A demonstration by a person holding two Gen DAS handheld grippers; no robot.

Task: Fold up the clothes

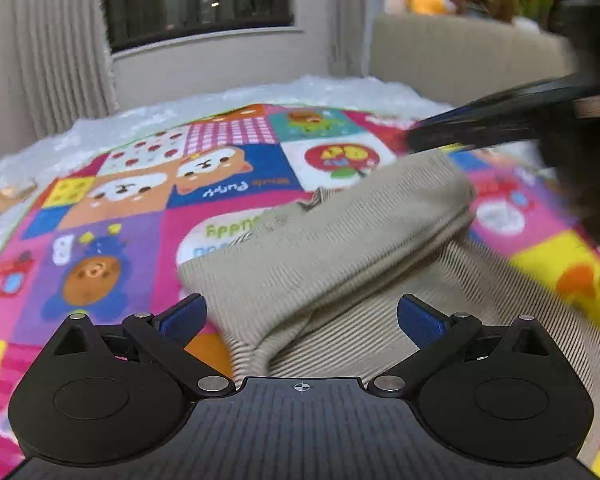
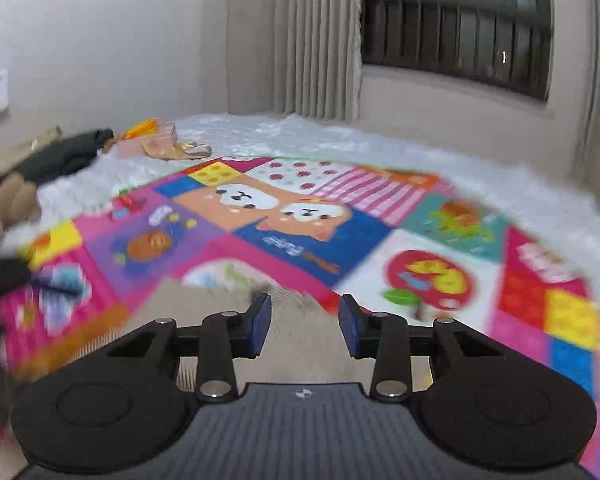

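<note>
Mid-fold on beige ribbed knit garment [image 1: 340,248] atop colourful cartoon-patchwork play mat [image 1: 112,232]: left gripper [image 1: 300,320] spread wide, right gripper [image 2: 305,326] parted, neither gripping; next, judging by this, pinching an edge

In the left wrist view the right hand-held gripper [image 1: 440,134] is a dark motion-smeared shape at the far right, its jaws unreadable. The beige garment [image 1: 340,248] runs out behind the camera body. In the right wrist view the play mat [image 2: 540,300] blurs toward both sides.
</note>
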